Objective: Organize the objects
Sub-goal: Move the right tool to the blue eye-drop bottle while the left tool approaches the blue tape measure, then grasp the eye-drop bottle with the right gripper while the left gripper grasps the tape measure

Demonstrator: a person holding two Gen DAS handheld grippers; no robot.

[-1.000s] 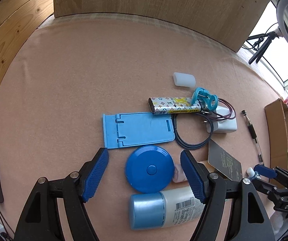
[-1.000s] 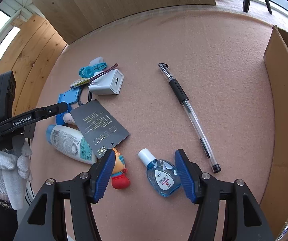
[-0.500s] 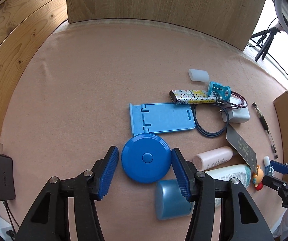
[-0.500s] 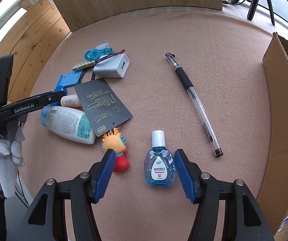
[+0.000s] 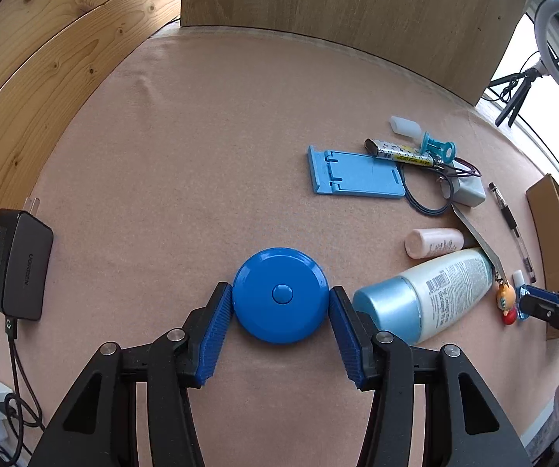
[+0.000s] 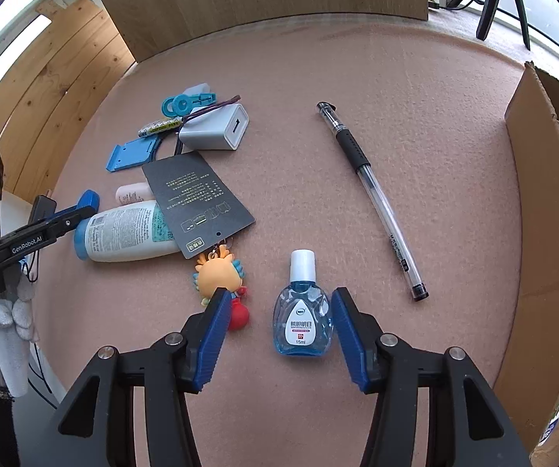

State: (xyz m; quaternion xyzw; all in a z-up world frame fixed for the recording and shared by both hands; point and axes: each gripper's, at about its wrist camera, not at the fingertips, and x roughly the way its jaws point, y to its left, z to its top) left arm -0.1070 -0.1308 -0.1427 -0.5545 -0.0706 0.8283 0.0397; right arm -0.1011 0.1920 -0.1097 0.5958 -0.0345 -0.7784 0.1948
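The left tongs (image 5: 281, 313) pinched the round blue disc (image 5: 280, 295), both blue pads against its rim, the disc lying flat on the pink tabletop (image 5: 201, 155) toward its near edge. Just to the disc's right lay a white bottle with a blue cap (image 5: 423, 295) on its side, with a small pink bottle (image 5: 433, 242) behind it and a blue phone stand (image 5: 357, 173) farther toward the far edge. The right tongs (image 6: 277, 321) were closing around the small eye-drop bottle (image 6: 302, 311), which lay flat between the pads; the right pad sat just at its side, the left pad apart from it, over a cartoon keychain figure (image 6: 219, 278). A pen (image 6: 368, 194) lay toward the cardboard box (image 6: 540, 194) at the right edge.
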